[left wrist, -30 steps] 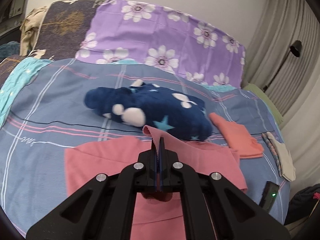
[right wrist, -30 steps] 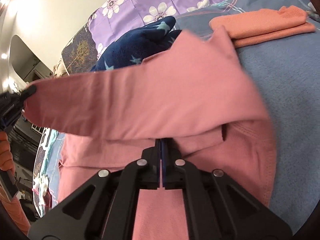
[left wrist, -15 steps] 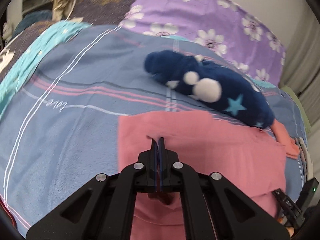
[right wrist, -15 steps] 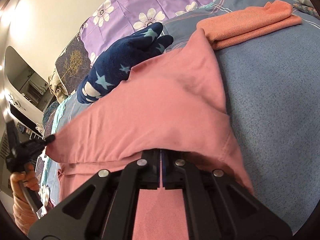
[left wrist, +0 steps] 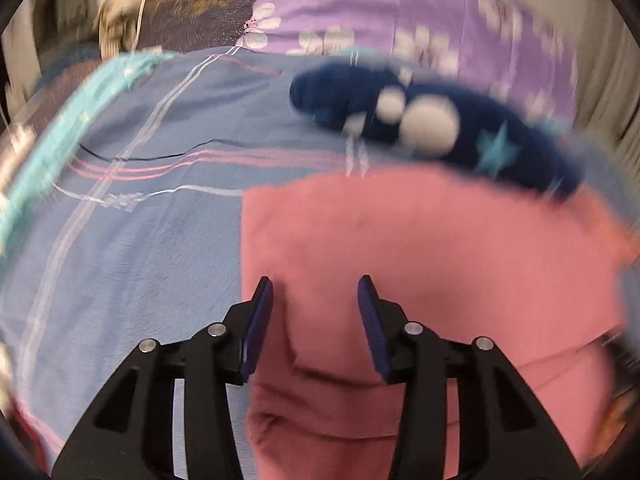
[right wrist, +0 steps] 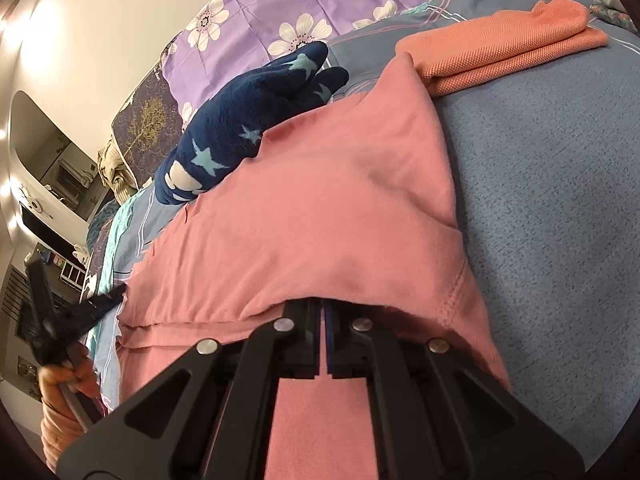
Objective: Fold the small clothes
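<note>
A pink garment (left wrist: pixel 420 264) lies folded over on the blue striped bedspread (left wrist: pixel 132 240). My left gripper (left wrist: pixel 315 292) is open just above its near left part, with nothing between the jaws. In the right wrist view the pink garment (right wrist: pixel 304 216) lies flat with its folded edge at my right gripper (right wrist: pixel 322 308), which is shut on that edge; the fingertips are hidden under the cloth. The left gripper (right wrist: pixel 108 300) shows there at the garment's far left corner.
A dark blue starred fleece garment (left wrist: pixel 440 128) lies behind the pink one, also in the right wrist view (right wrist: pixel 248 124). A folded orange garment (right wrist: pixel 500 48) lies to the right. Purple flowered pillows (left wrist: pixel 400 8) line the bed's head. A teal cloth (left wrist: pixel 60 152) lies at left.
The lifted pink layer has come down flat onto the bed. My left gripper has opened and let go of it. The right gripper stays shut on the edge.
</note>
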Tool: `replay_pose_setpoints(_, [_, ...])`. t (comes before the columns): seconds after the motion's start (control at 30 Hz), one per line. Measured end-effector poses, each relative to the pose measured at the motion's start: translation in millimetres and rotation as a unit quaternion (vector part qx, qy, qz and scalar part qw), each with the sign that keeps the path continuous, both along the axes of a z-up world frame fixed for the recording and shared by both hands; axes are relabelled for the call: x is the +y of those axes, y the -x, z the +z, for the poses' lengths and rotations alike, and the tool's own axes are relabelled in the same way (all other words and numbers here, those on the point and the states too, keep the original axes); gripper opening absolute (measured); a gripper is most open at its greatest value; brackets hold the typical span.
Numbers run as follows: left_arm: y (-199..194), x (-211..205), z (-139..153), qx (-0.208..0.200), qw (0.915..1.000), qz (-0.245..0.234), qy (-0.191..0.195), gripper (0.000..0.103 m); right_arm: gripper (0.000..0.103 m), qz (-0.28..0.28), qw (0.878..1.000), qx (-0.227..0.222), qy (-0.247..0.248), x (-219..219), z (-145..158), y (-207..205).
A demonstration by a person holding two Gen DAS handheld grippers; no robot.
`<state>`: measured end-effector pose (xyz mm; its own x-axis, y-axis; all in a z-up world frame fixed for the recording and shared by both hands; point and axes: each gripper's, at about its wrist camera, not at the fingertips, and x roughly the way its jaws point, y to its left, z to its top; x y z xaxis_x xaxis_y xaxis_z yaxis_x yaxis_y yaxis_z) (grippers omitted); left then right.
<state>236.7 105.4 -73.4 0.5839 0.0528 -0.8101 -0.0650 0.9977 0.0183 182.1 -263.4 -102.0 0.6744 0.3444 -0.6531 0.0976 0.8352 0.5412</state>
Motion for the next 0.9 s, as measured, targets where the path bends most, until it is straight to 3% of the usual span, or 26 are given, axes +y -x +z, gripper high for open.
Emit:
replay_pose_setpoints(0.03, [1.9,-4.1,-5.3,-0.002,0.9999,-0.006,-0.014,0.036,0.001,0.000,1.000,0.000,0.000,0.1,0.0,0.4])
replay_pose_setpoints(0.07, [6.5,-8.3,-5.0,-0.016,0.9996,-0.021,-0.010,0.008,0.001,0.000,1.000,0.000,0.001,0.4,0.1,0.5])
replay_pose_setpoints(0.1, [9.0,-11.7,-1.9,-0.018,0.9993,-0.025,-0.021,0.003,0.001,0.000,1.000,0.000,0.000,0.0,-0.1,0.5])
replay_pose_setpoints(0.23, [13.5,-11.8,10.9,-0.035,0.9978,-0.011,-0.056,0.002,0.001,-0.002,1.000,0.000,-0.002,-0.1,0.5,1.1])
replay_pose_setpoints(0.37, [17.6,-3.2,11.4,-0.049,0.9952,0.023,-0.082,0.003,0.001,-0.002,1.000,0.000,-0.001,0.4,0.8,0.8])
replay_pose_setpoints(0.4, [20.1,-3.0,12.2,-0.055,0.9946,0.028,-0.084,0.011,0.001,-0.001,1.000,0.001,-0.001,0.8,0.7,0.3])
replay_pose_setpoints(0.47, [26.3,-0.1,17.9,-0.070,0.9947,0.035,-0.067,0.031,0.001,0.001,1.000,0.001,-0.002,0.5,0.7,0.4])
replay_pose_setpoints(0.53, [35.1,-3.0,27.9,-0.098,0.9936,0.036,-0.042,0.031,0.001,0.005,1.000,0.002,0.002,1.4,1.2,0.1])
replay_pose_setpoints(0.63, [39.1,-21.4,36.2,-0.118,0.9926,-0.018,0.020,0.031,0.003,0.017,1.000,0.005,0.021,5.8,4.6,0.6])
replay_pose_setpoints(0.7, [32.3,-34.0,25.1,-0.101,0.9933,-0.045,0.033,0.031,0.016,0.055,0.997,0.005,0.055,16.7,13.5,1.4])
replay_pose_setpoints(0.77, [16.8,-44.9,-8.0,-0.051,0.9971,-0.052,0.022,0.032,0.044,0.091,0.993,0.002,0.077,24.4,25.4,6.4])
replay_pose_setpoints(0.83, [14.5,-43.2,-12.2,-0.050,0.9969,-0.053,0.032,0.037,0.046,0.118,0.990,-0.030,0.074,23.4,50.0,19.9])
replay_pose_setpoints(0.9, [15.0,-35.2,-11.1,-0.051,0.9946,-0.059,0.069,0.046,0.046,0.120,0.988,-0.059,0.076,13.6,76.2,24.7])
